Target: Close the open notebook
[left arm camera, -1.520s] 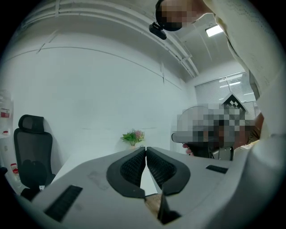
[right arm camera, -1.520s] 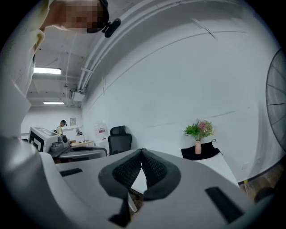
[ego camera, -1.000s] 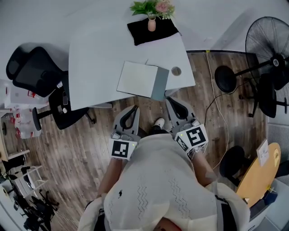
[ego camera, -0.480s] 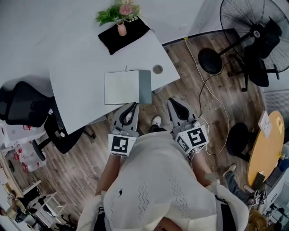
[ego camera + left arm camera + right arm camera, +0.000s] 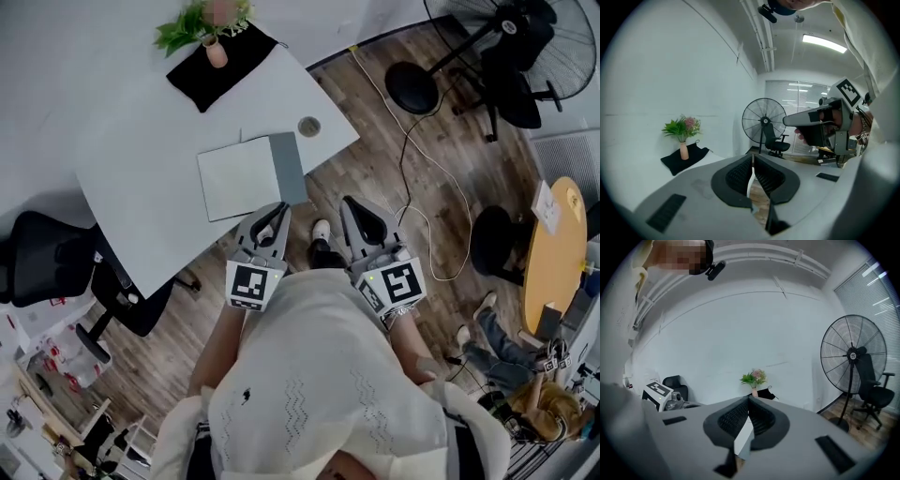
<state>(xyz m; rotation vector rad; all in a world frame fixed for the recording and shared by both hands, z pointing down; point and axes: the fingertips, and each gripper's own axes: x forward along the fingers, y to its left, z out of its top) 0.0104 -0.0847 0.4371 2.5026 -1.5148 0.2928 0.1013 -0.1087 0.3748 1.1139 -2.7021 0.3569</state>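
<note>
The notebook (image 5: 238, 177) lies open on the white table (image 5: 141, 159), a white page facing up and a grey cover flap (image 5: 287, 167) on its right side. Both grippers hang just off the table's near edge, above the wooden floor. My left gripper (image 5: 277, 210) points at the notebook's near right corner, its jaws shut and empty. My right gripper (image 5: 349, 202) is further right, beside the table corner, also shut on nothing. In the left gripper view the left gripper (image 5: 753, 158) has its jaws meeting at the tips. The right gripper (image 5: 749, 402) looks the same in its own view.
A pink vase with flowers (image 5: 215, 47) stands on a black cloth (image 5: 223, 66) at the table's far side. A round cable grommet (image 5: 308, 126) sits near the notebook. A black office chair (image 5: 56, 267) is at the left. A floor fan (image 5: 497, 42), a cable (image 5: 412, 141) and a round wooden table (image 5: 553, 248) are at the right.
The table and notebook have slid left and turned in the head view. The notebook's near edge is now closer to the gripper tips. Both grippers stay shut.
</note>
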